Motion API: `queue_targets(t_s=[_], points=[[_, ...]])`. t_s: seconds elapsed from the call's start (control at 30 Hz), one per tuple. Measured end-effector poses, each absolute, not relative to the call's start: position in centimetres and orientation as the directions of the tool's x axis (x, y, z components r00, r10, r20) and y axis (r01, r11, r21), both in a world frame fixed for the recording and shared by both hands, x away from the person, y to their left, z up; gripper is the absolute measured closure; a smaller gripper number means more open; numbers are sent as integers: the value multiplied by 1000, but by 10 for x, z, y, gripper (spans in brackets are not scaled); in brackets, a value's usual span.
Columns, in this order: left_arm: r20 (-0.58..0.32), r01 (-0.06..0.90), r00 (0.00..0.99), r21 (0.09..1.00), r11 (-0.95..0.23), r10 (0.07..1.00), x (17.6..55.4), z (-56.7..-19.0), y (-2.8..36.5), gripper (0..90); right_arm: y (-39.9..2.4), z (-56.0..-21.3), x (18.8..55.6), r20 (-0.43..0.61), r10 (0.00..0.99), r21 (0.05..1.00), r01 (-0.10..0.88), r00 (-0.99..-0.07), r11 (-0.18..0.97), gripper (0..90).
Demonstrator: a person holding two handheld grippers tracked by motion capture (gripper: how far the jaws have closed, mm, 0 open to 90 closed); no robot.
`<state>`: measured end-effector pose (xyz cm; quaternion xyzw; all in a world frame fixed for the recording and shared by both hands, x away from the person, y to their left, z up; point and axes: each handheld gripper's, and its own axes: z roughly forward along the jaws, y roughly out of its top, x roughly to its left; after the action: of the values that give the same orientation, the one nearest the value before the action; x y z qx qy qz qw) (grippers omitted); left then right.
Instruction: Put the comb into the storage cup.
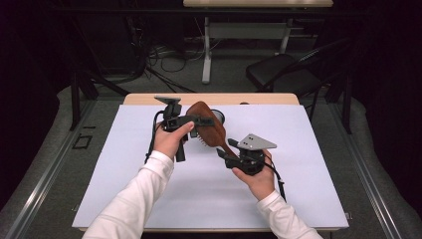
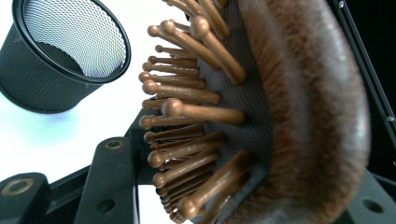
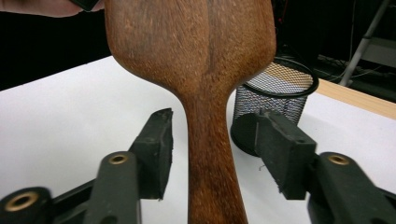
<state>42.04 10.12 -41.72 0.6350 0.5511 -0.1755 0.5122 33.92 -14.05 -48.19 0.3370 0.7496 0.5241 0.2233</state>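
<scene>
**Colours noted, hairbrush and surroundings**

Hairbrush (image 1: 211,127): reddish-brown wood with darker grain streaks; pegs lighter tan-brown, set in a dark grey dotted cushion. Mesh cup (image 2: 65,56): black wire, fine grid pattern. Left gripper (image 1: 196,120) and right gripper (image 1: 225,157): black, brass-coloured rivets; grey plate on the right. Table sheet (image 1: 298,149): plain white. Sleeves (image 1: 134,204): white.

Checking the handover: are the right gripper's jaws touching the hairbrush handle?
Apart. The right gripper view shows the right gripper with white table visible between each jaw and the hairbrush handle.

brush (image 2: 289,121) head runs off the left gripper view's top and bottom, mesh cup (image 3: 275,93) half hidden behind its handle
</scene>
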Motion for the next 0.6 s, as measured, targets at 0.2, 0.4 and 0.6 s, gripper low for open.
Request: queue_targets(t_s=[0.2, 0.4, 0.6], points=[[-784, 875, 329, 463, 142, 527, 424, -418, 103, 483, -142, -480, 342, 20, 744, 932, 281, -668, 228, 371], [-787, 873, 321, 462, 159, 528, 427, -417, 105, 483, -144, -476, 343, 35, 740, 941, 272, -672, 202, 350], [-781, 869, 316, 466, 167, 538, 429, -416, 106, 483, -146, -474, 344, 50, 741, 939, 285, -670, 194, 336]])
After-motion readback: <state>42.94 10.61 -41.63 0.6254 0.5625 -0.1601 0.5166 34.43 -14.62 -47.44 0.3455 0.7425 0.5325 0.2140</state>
